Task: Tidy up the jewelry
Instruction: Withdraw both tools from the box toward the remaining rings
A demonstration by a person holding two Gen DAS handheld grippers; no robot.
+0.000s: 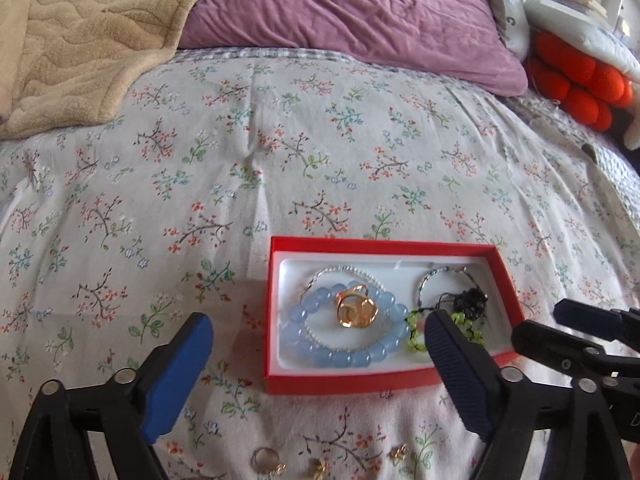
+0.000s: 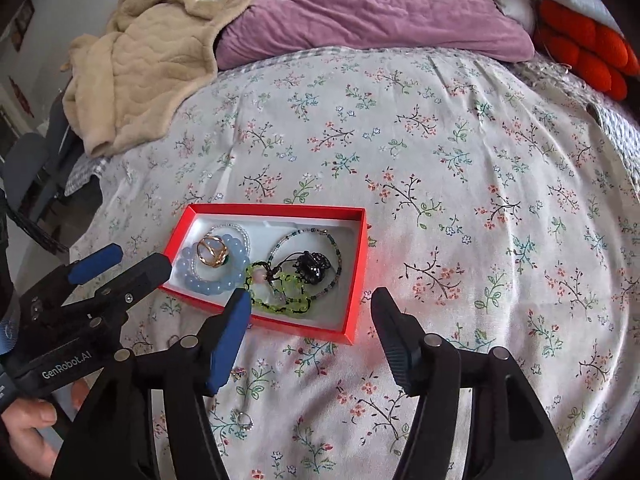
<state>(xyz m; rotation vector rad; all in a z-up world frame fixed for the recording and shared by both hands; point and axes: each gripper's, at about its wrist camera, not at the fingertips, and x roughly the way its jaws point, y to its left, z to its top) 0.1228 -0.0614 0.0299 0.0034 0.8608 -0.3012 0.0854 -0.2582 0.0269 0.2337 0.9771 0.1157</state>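
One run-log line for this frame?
left hand-held gripper: open, empty | right hand-held gripper: open, empty | red box: bracelets inside | small rings: loose on bedspread

My bed point(image 1: 280, 152) wears a floral sheet. At its far edge lie a purple pillow point(image 1: 360, 12), a beige blanket point(image 1: 80, 40) toward the far left corner, and perhaps an orange cushion point(image 1: 576, 84) far right.

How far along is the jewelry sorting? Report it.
Done: blue bead bracelet, gold ring, green bracelet and a dark piece lie in the red box. In hand: nothing; left gripper and right gripper open. Left: small pieces on the bedsheet.
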